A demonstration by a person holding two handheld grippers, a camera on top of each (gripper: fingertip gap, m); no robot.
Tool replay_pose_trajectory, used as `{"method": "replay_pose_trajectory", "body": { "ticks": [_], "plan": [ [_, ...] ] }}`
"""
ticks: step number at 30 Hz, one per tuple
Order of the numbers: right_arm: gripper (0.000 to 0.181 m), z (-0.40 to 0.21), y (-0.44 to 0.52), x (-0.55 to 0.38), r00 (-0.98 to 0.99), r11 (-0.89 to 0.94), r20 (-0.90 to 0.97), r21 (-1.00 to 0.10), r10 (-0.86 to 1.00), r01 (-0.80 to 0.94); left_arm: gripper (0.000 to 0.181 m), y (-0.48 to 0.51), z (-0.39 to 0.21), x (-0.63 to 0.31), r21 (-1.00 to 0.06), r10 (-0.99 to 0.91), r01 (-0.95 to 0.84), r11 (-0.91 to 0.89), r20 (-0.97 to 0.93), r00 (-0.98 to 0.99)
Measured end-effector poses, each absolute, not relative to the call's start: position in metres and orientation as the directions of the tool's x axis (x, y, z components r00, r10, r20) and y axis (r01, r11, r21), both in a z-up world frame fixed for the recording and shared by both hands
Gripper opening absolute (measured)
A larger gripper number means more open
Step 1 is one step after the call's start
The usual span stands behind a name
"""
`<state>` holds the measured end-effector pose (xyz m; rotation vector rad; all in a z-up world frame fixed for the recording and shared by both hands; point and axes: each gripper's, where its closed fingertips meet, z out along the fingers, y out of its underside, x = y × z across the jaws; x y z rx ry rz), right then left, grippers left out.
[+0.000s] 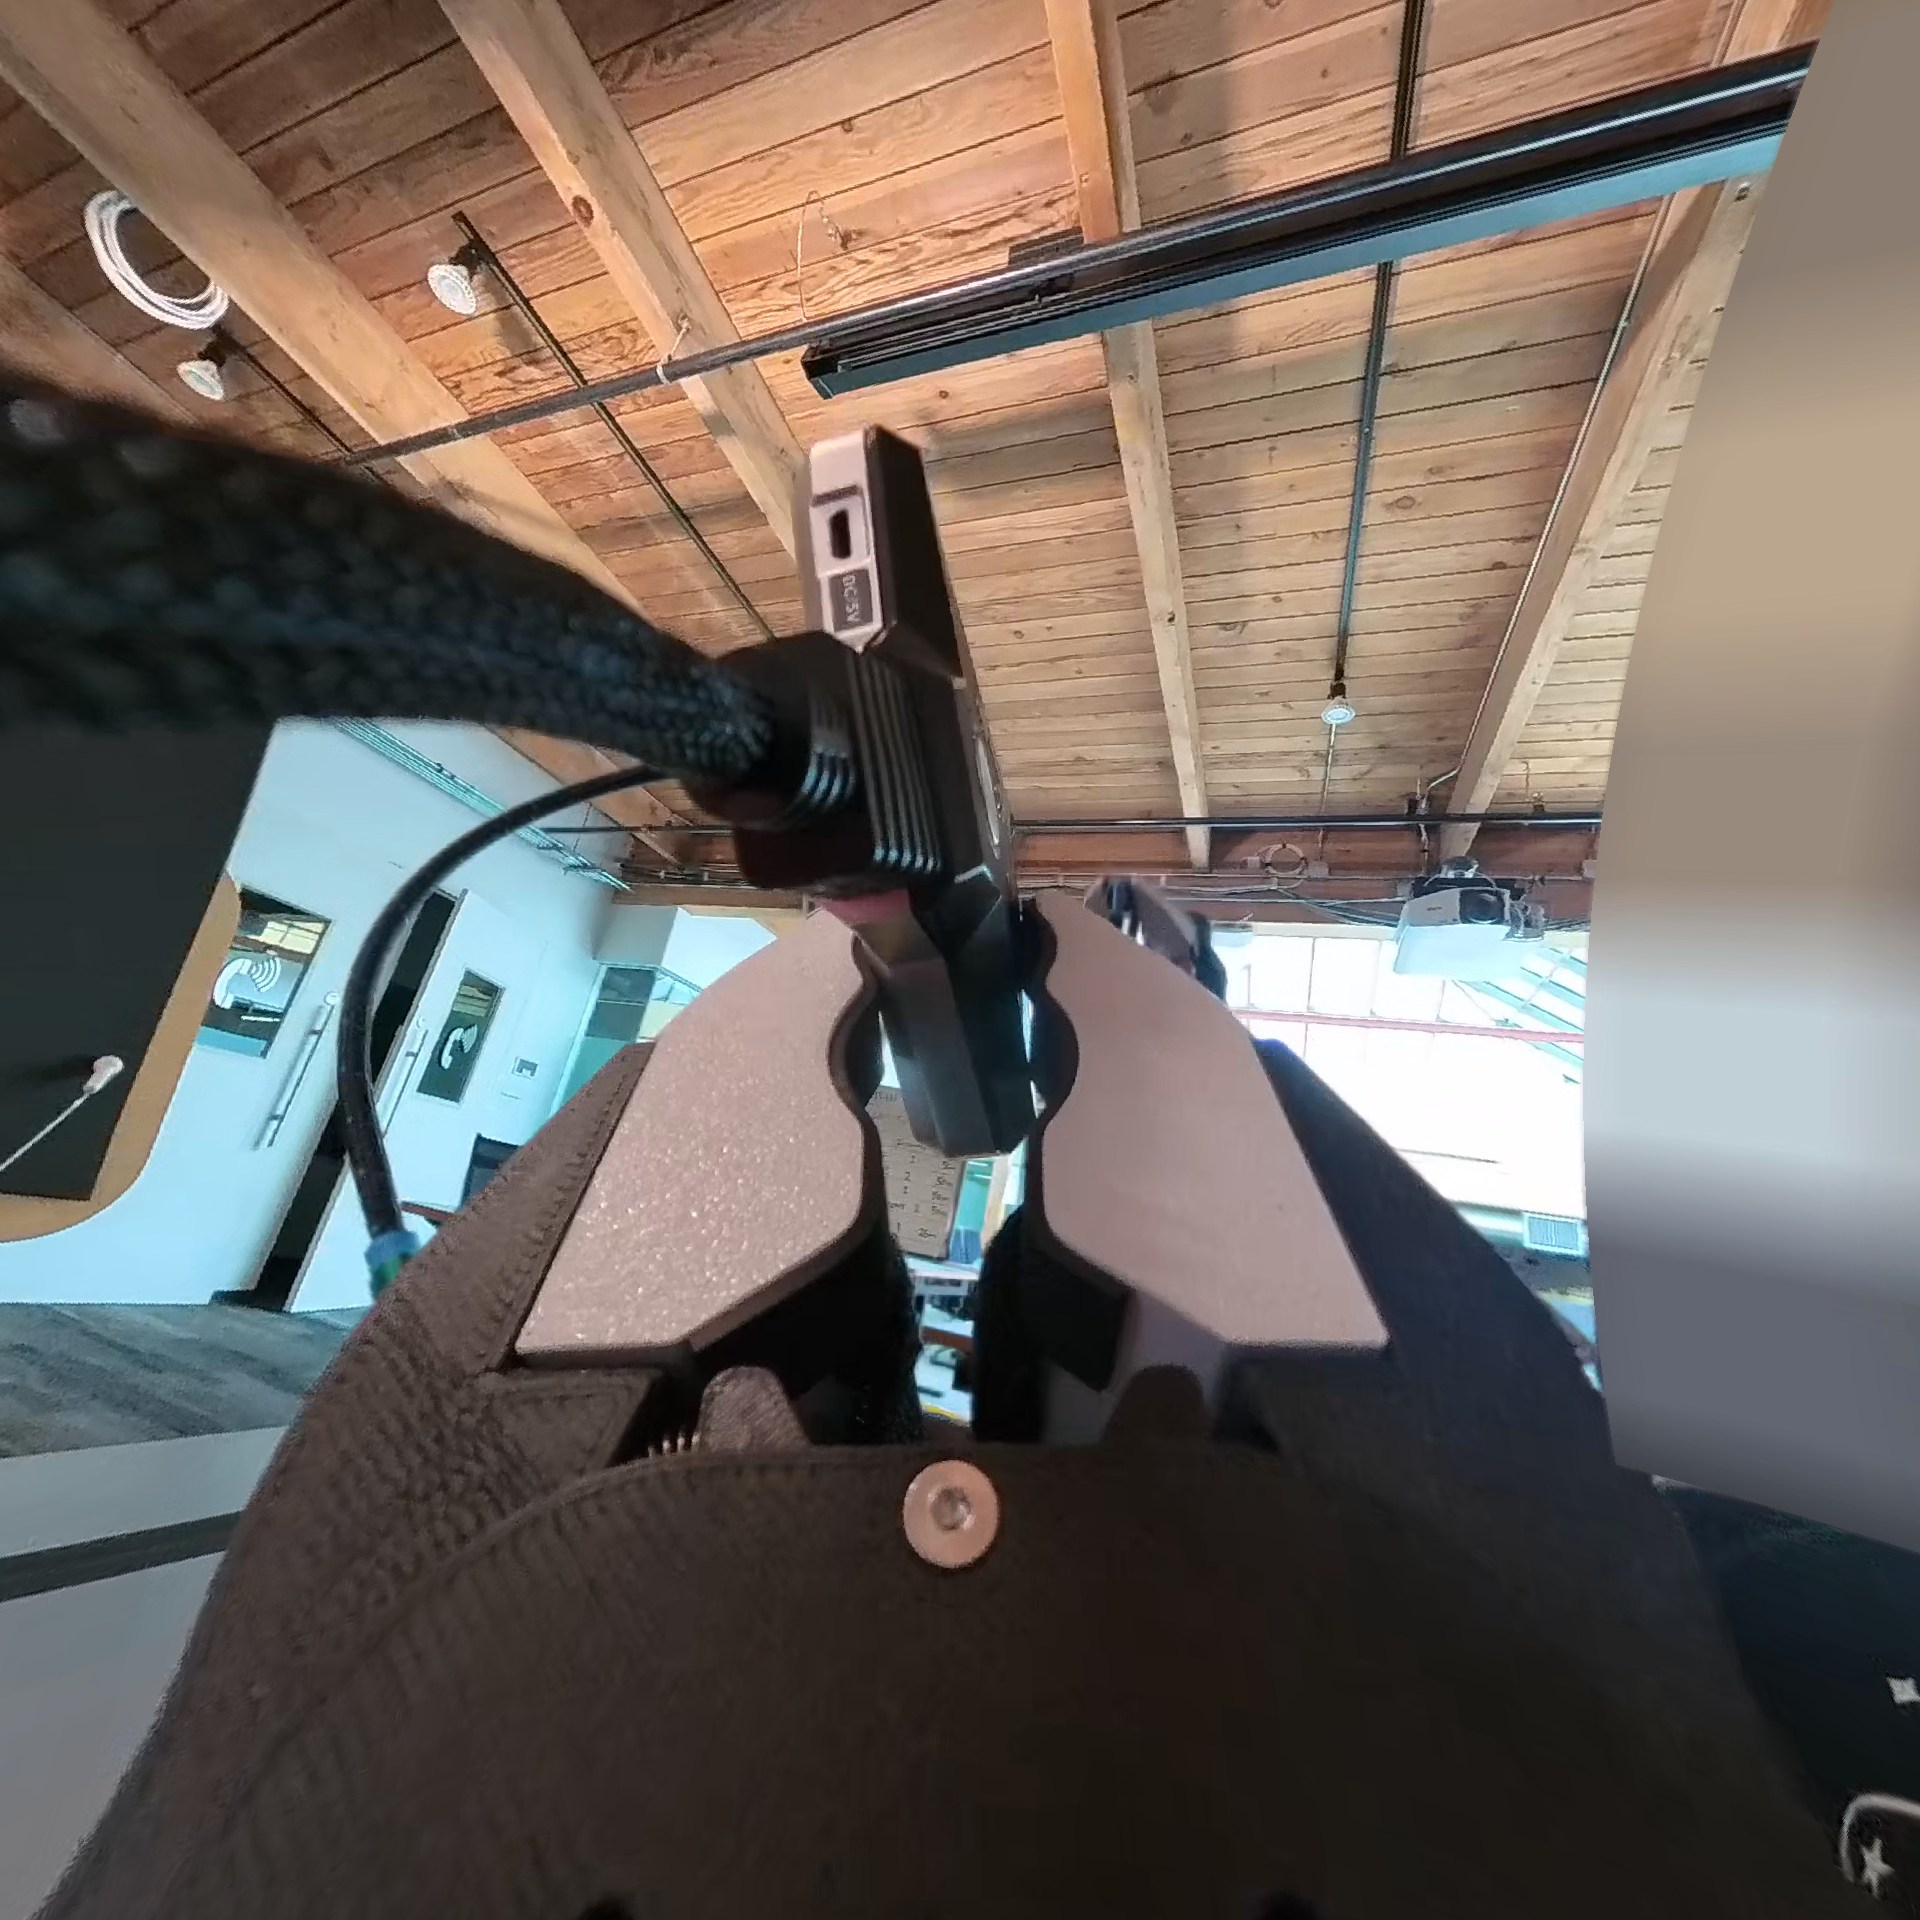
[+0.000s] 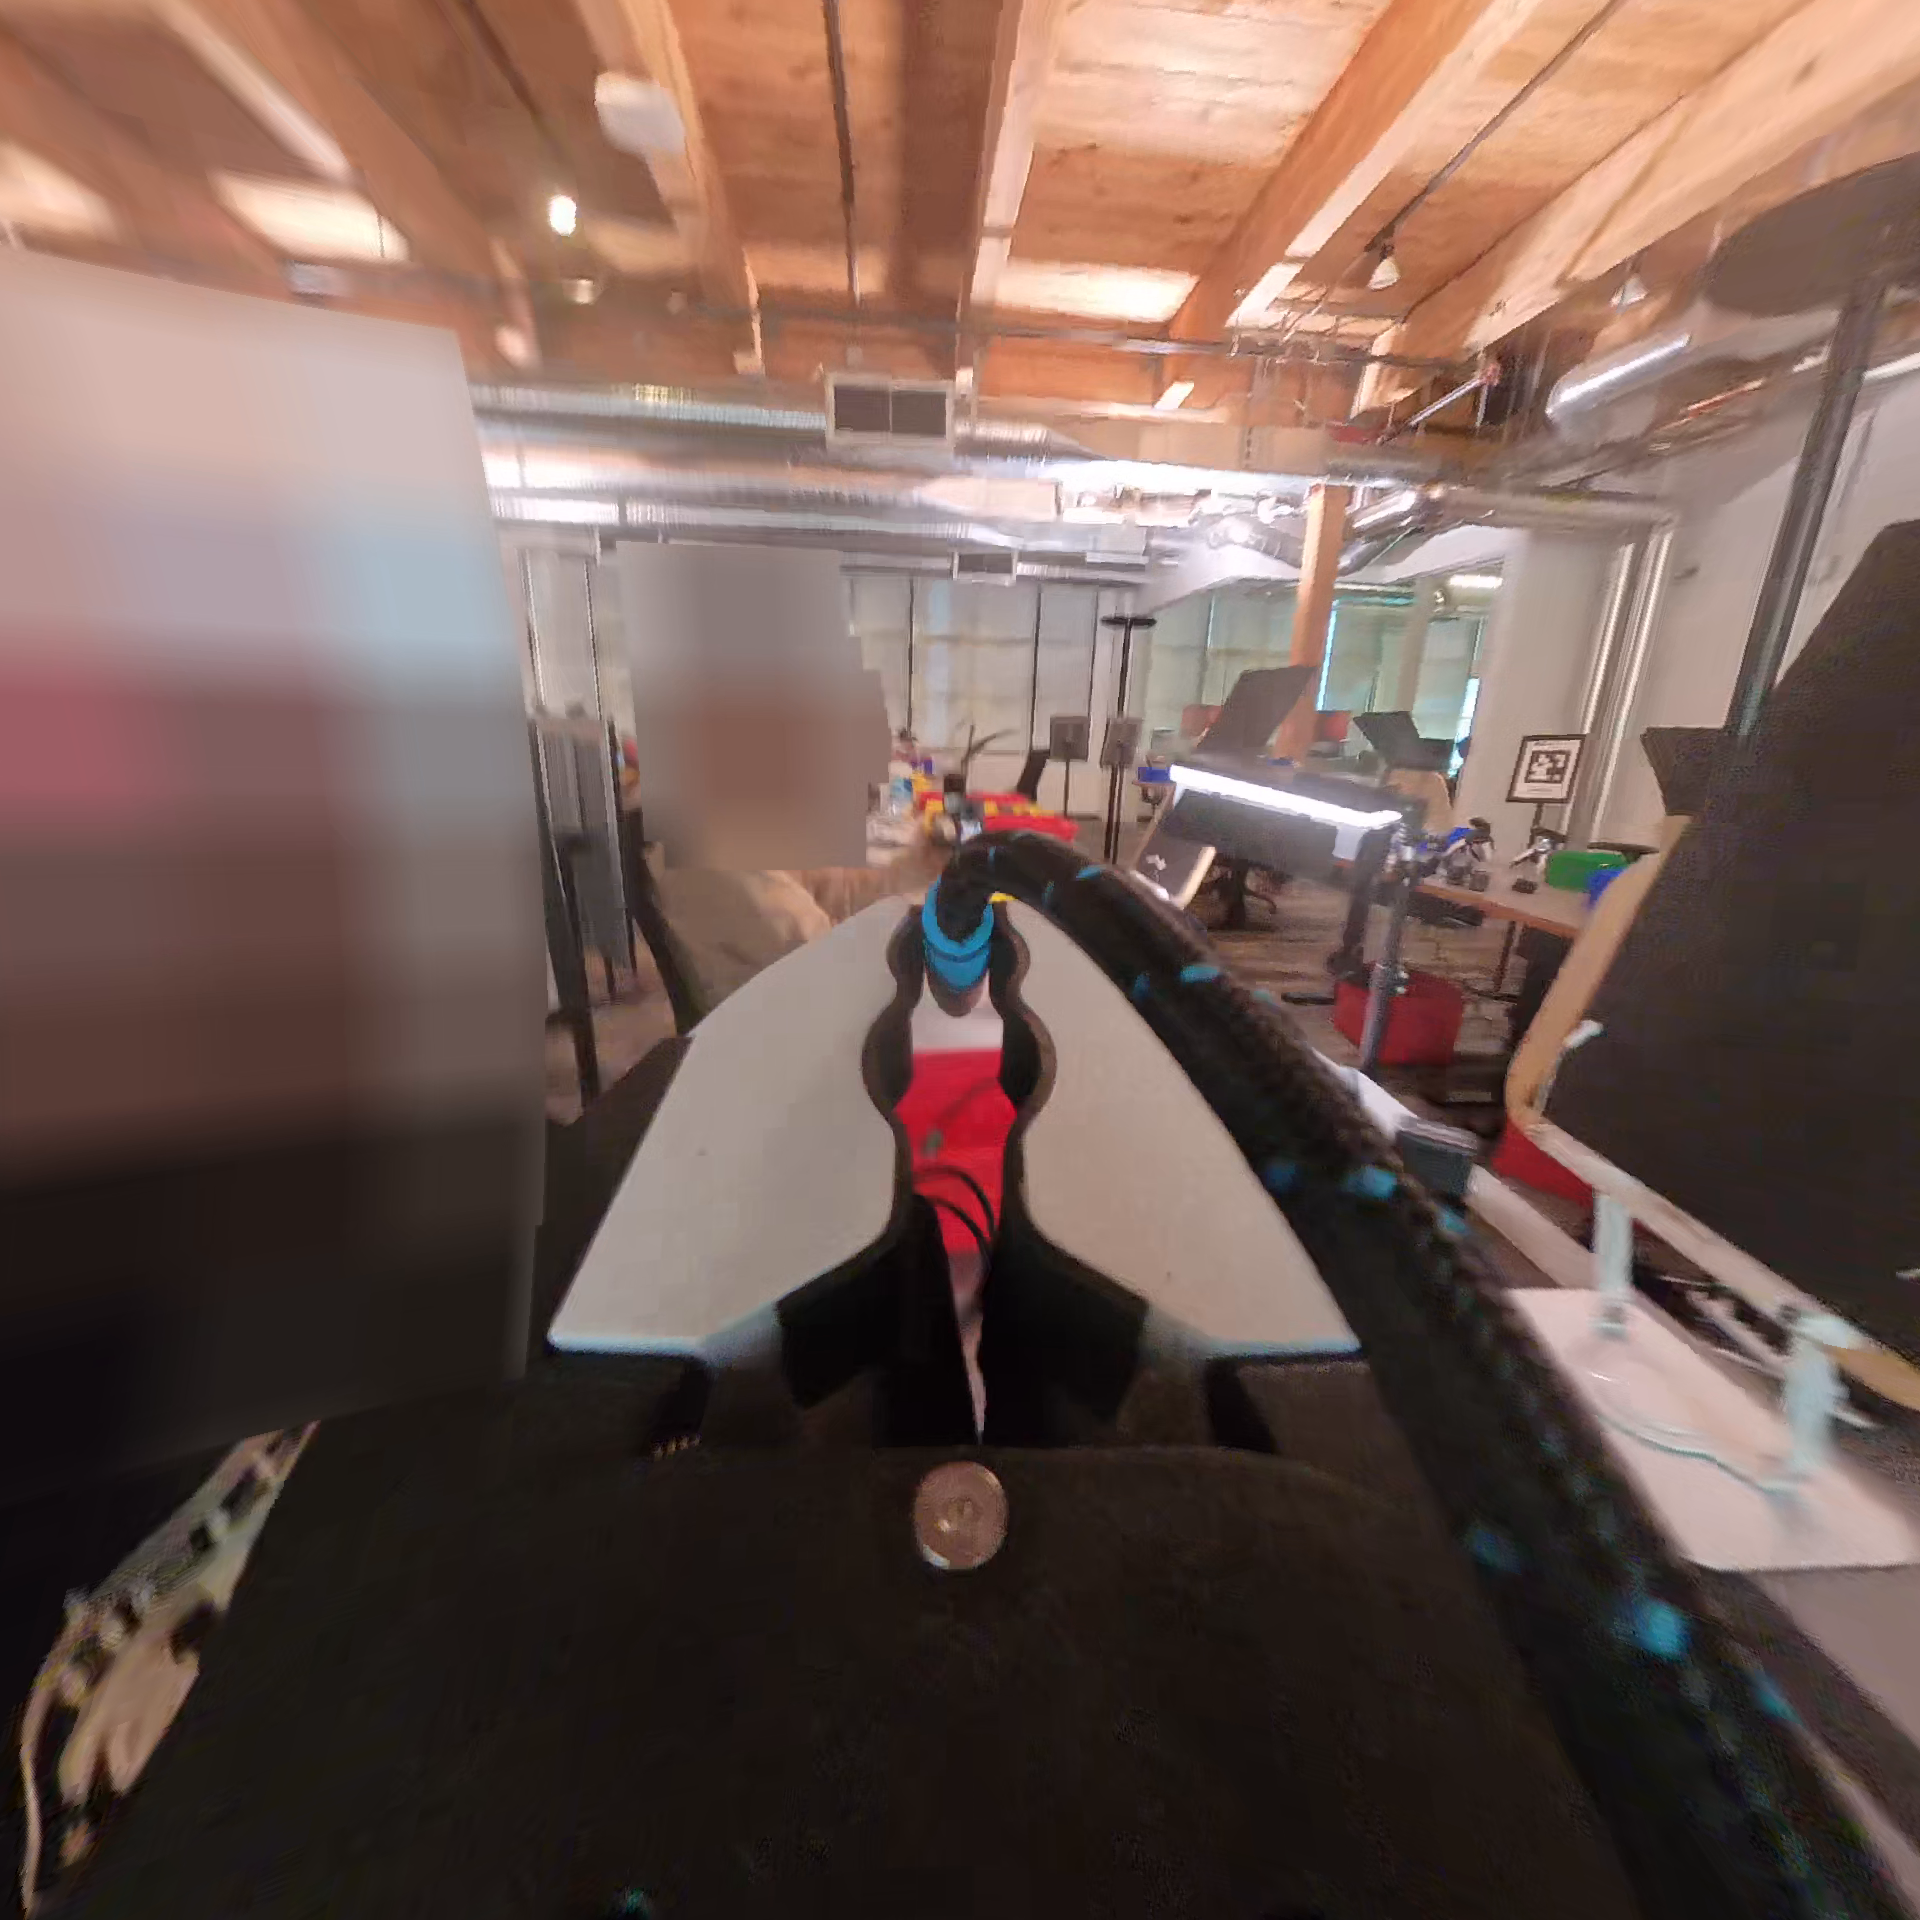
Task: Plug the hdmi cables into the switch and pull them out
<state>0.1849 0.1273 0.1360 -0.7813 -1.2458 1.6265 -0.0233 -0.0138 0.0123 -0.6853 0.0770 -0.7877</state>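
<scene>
One plug (image 1: pixel 883 769) already sits in the switch (image 1: pixel 914 790), which the left gripper (image 1: pixel 951 1039) clamps at frame centre — long axis pointing up toward the ceiling. The right gripper (image 2: pixel 958 977) pinches the second cable (image 2: pixel 1195 997) at its blue collar. The step seems to be the second insertion; next, that plug needs aligning with a free port.
</scene>
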Motion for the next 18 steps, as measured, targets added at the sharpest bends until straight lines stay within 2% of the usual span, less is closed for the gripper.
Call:
{"method": "replay_pose_trajectory", "body": {
  "ticks": [1, 4, 10, 14, 18],
  "plan": [
    [0.014, 0.125, 0.134, 0.190, -0.380, -0.028, 0.080, -0.962, 0.922, -0.271, 0.023, -0.014, 0.013, -0.025, -0.593, -0.672, 0.626, 0.505, 0.184, 0.717],
    [0.014, 0.093, 0.164, 0.199, -0.306, -0.044, 0.043, -0.962, 0.951, -0.270, 0.023, -0.015, 0.015, -0.029, -0.585, -0.666, 0.624, 0.518, 0.183, 0.723],
    [0.014, 0.007, 0.214, 0.213, -0.113, -0.257, -0.236, -0.939, 0.965, -0.230, 0.023, -0.015, 0.015, -0.031, -0.585, -0.652, 0.612, 0.531, 0.179, 0.737],
    [0.013, -0.079, 0.244, 0.225, 0.233, -0.394, -0.393, -0.918, 0.889, -0.048, 0.023, -0.012, 0.012, -0.030, -0.596, -0.651, 0.610, 0.522, 0.183, 0.737],
    [0.014, -0.149, 0.235, 0.244, 0.403, -0.492, -0.394, -0.852, 0.826, 0.177, 0.023, -0.009, 0.009, -0.029, -0.601, -0.652, 0.612, 0.514, 0.190, 0.734]
  ]
}}
